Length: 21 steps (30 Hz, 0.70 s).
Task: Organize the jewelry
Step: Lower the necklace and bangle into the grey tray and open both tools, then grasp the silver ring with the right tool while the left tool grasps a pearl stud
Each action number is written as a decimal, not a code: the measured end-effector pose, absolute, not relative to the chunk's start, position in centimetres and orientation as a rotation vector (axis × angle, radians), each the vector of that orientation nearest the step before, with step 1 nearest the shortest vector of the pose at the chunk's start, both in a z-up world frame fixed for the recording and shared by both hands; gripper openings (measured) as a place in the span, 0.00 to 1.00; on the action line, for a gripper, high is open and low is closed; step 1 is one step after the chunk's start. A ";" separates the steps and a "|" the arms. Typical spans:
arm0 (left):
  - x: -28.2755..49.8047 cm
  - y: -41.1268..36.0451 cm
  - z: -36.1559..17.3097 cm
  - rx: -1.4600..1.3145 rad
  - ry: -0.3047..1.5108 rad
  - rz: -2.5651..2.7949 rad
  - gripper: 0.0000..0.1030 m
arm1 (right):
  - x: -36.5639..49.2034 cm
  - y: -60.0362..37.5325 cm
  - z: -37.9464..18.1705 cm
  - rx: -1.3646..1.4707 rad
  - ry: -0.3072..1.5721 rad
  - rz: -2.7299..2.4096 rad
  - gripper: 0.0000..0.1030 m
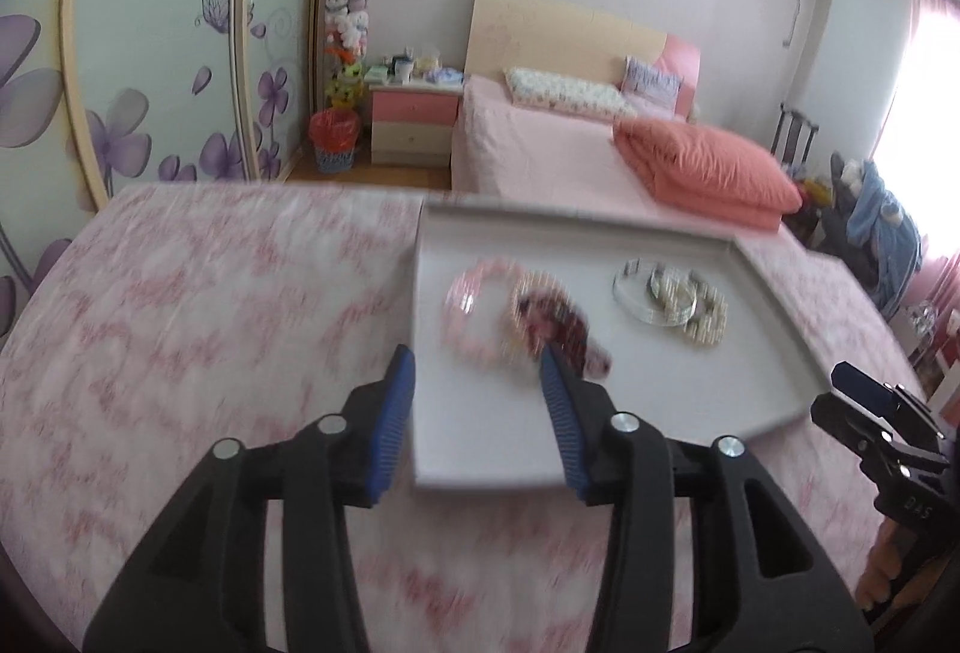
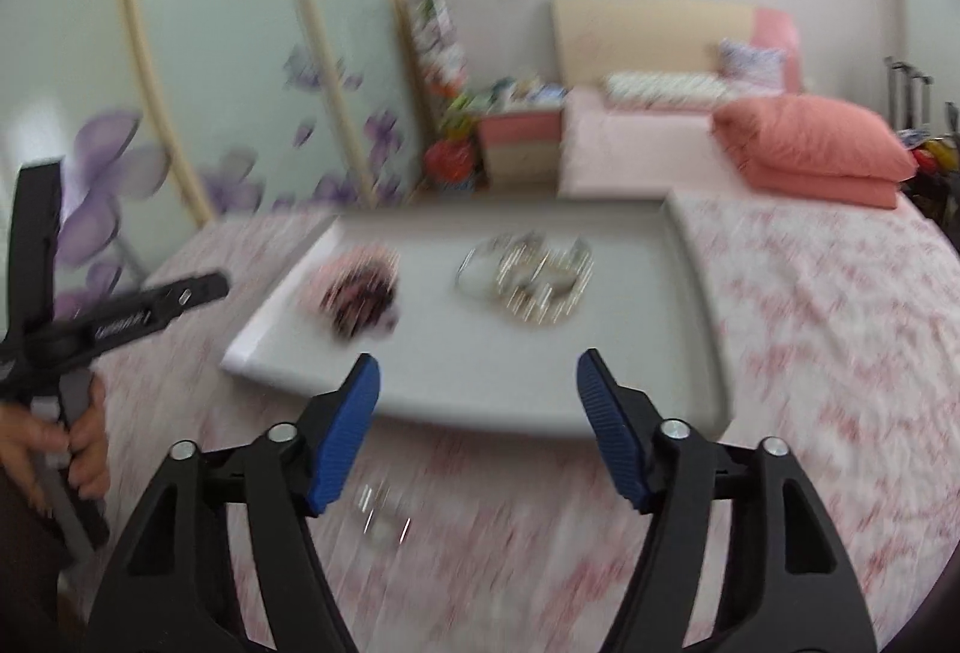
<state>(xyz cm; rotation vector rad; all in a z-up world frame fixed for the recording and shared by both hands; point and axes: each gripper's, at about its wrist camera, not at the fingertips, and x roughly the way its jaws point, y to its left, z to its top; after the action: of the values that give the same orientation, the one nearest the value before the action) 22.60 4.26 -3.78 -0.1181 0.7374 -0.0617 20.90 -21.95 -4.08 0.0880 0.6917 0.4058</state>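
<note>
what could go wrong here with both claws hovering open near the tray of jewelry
1. The pink bracelet and dark red bracelet lie touching, perhaps overlapping; the left claw, open just before them, might pinch both or drag one.
2. A small shiny piece lies on the cloth outside the tray, under the open right claw; it might be overlooked or knocked.
3. Both views are blurred from motion, so a quick grab may miss.
</note>
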 end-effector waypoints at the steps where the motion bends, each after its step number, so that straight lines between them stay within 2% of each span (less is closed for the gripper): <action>1: 22.2 4.4 -4.3 -0.111 0.752 -0.062 0.47 | 20.4 -21.6 -4.5 0.078 0.709 0.426 0.59; 4: 21.0 4.4 -5.8 -0.082 0.802 -0.061 0.50 | 18.7 -20.1 -6.3 -0.002 0.775 0.491 0.50; 14: 19.2 4.0 -8.1 -0.070 0.869 -0.081 0.52 | 18.0 -16.6 -8.4 -0.121 0.867 0.503 0.31; 16: 19.1 3.8 -8.1 -0.067 0.870 -0.084 0.53 | 18.1 -16.4 -8.4 -0.134 0.874 0.481 0.21; 21: 19.0 2.6 -7.9 -0.053 0.874 -0.109 0.55 | 18.7 -17.8 -8.4 -0.148 0.867 0.389 0.21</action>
<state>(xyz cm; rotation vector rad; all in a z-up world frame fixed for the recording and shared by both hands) 19.00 2.64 -7.94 -0.0527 0.8740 -0.1094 18.67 -17.75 -8.39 -0.1479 0.8666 0.3893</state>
